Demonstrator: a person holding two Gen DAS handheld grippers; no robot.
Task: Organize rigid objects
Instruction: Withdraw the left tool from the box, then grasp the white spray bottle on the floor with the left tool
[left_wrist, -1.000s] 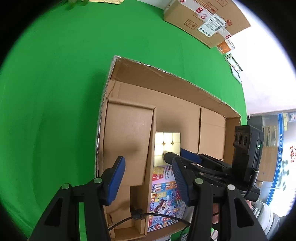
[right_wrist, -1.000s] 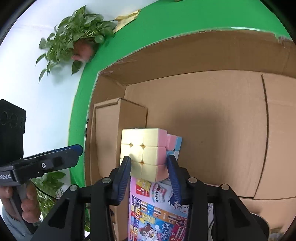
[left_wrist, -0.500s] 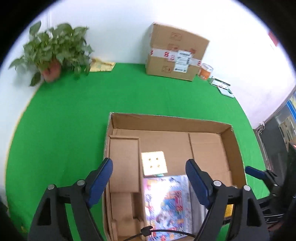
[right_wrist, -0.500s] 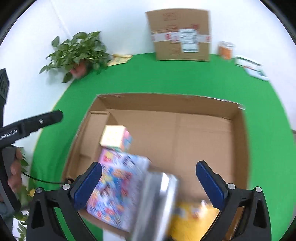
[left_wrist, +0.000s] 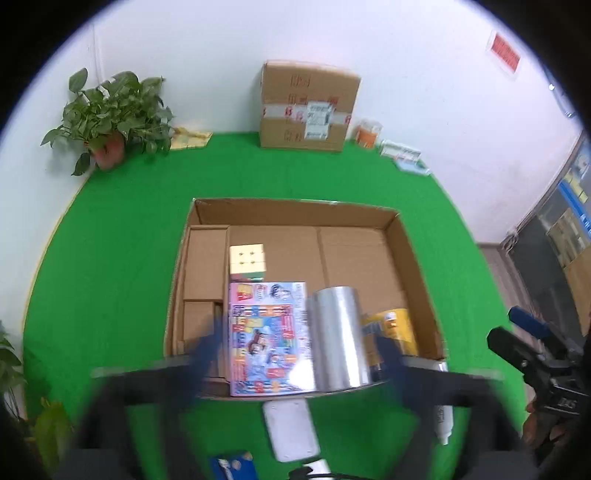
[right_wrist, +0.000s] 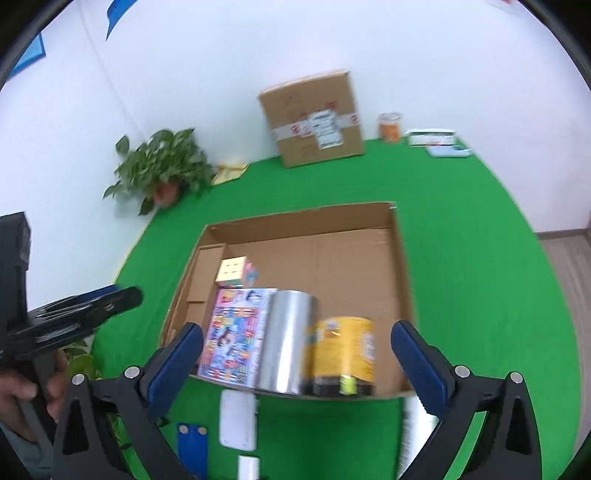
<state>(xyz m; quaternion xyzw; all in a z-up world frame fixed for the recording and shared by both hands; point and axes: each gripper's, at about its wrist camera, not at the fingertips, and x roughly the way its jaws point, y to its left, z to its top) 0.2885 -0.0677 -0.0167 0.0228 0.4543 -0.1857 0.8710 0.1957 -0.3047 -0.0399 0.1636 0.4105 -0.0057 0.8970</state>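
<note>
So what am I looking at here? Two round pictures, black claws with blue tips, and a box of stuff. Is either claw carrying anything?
Each round picture comes from a fisheye camera on a hand-held two-finger gripper. The right gripper is wide open and empty. The left gripper, blurred, is opening, nothing gripped. Both look down into an open cardboard box on green cloth. Inside: a pastel puzzle cube, a colourful cartoon-printed box, a silver cylinder and a yellow can. A white flat block lies outside.

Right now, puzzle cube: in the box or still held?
In the box. The puzzle cube rests on the open cardboard box floor beyond the colourful game box; the right tool is open with nothing between its fingers.
</note>
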